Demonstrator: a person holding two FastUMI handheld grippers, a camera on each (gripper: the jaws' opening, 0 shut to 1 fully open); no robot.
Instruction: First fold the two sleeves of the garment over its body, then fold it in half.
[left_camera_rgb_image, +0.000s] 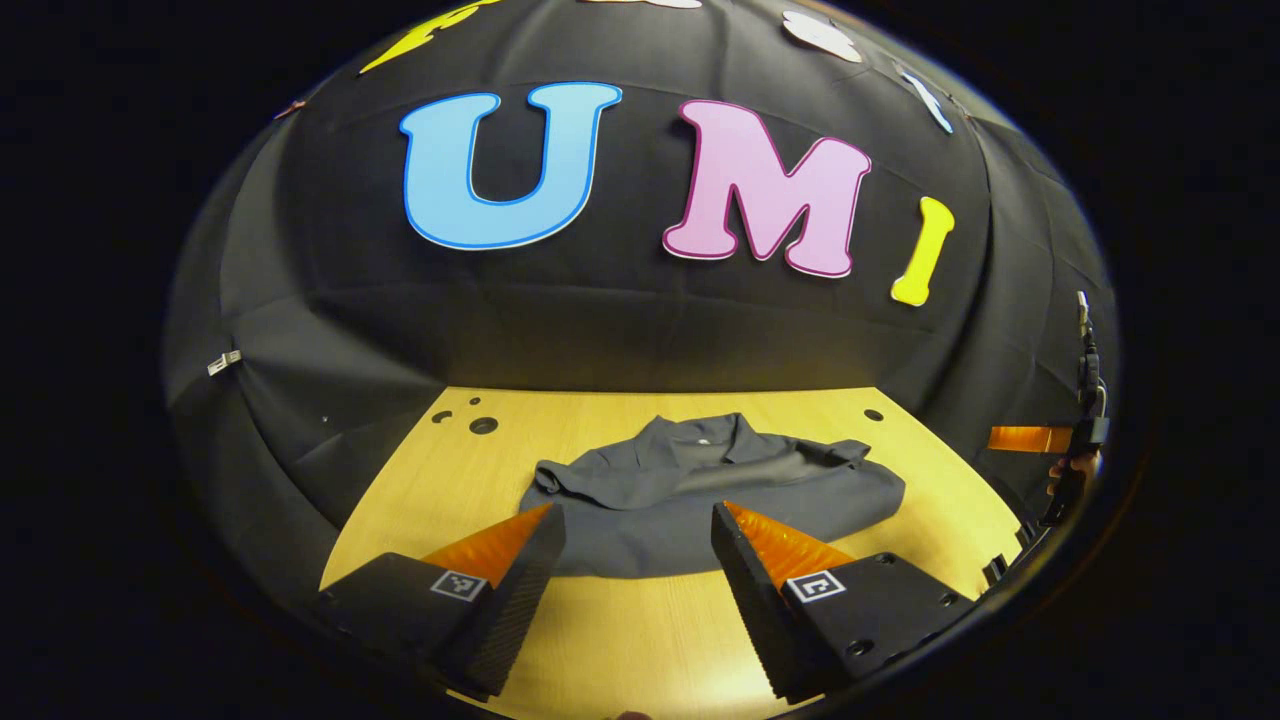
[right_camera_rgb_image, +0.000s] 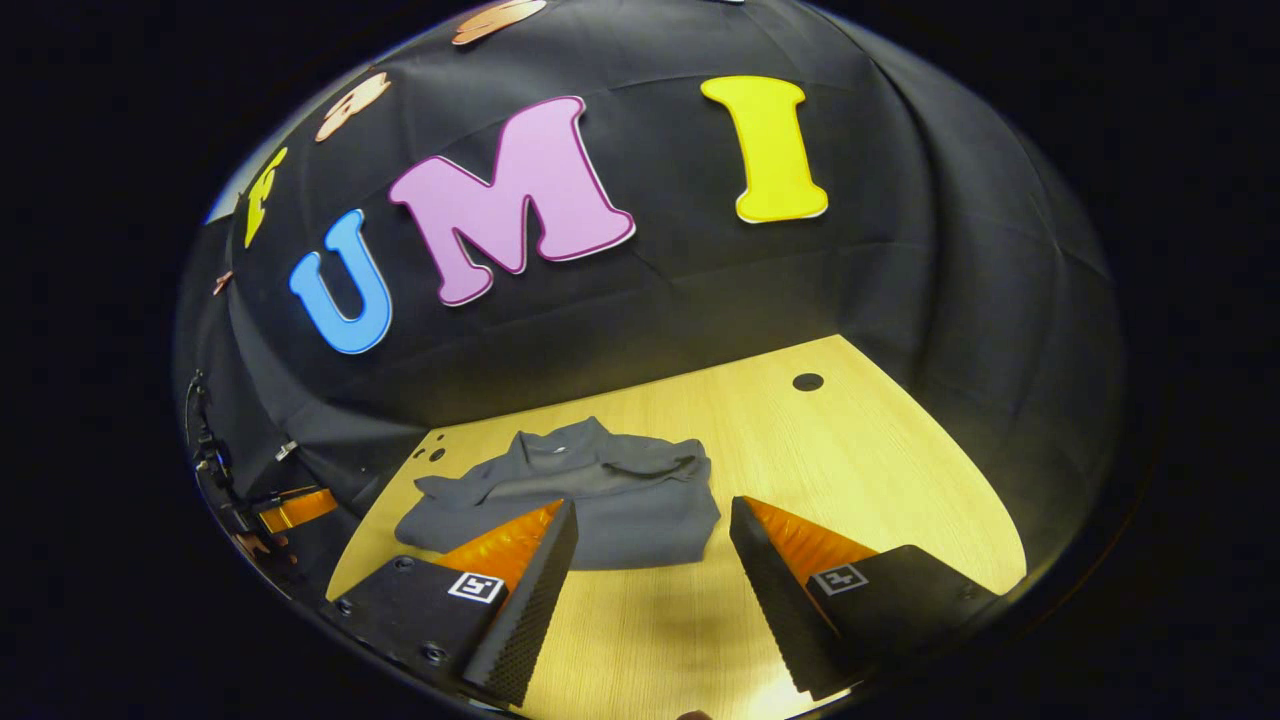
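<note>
Garment: a dark grey garment (left_camera_rgb_image: 690, 495) of soft matte cloth with a collar at its far end lies in the lower middle of the left gripper view, and in the lower left-middle of the right gripper view (right_camera_rgb_image: 580, 495). It looks bunched at the top, with both sleeves lying over the body and a rounded near hem.

Sleeves: the left sleeve (left_camera_rgb_image: 570, 478) forms a creased lump at the garment's left shoulder; the right sleeve (left_camera_rgb_image: 835, 452) is a wrinkled fold at the upper right of the cloth.

Table: a pale wooden table (left_camera_rgb_image: 640, 640) with fine grain and a few dark round holes (left_camera_rgb_image: 482, 425) near its far left corner; 1 more hole (right_camera_rgb_image: 807, 381) sits at the upper right of the board in the right gripper view.

Left gripper: the left gripper (left_camera_rgb_image: 637, 520) hangs above the near table edge, its 2 wedge-shaped fingers spread wide, ribbed on the inner faces, tips over the near hem with nothing between them.

Right gripper: the right gripper (right_camera_rgb_image: 652, 515) is also spread wide and empty, pointing at the garment's right side; its left finger (right_camera_rgb_image: 520, 580) overlaps the cloth in the picture, while its other finger lies over bare wood.

Surroundings: black creased cloth wall behind the table. The other gripper shows at the far right edge of the left gripper view and at the far left edge of the right gripper view. Nothing lies between the fingers and the garment.
</note>
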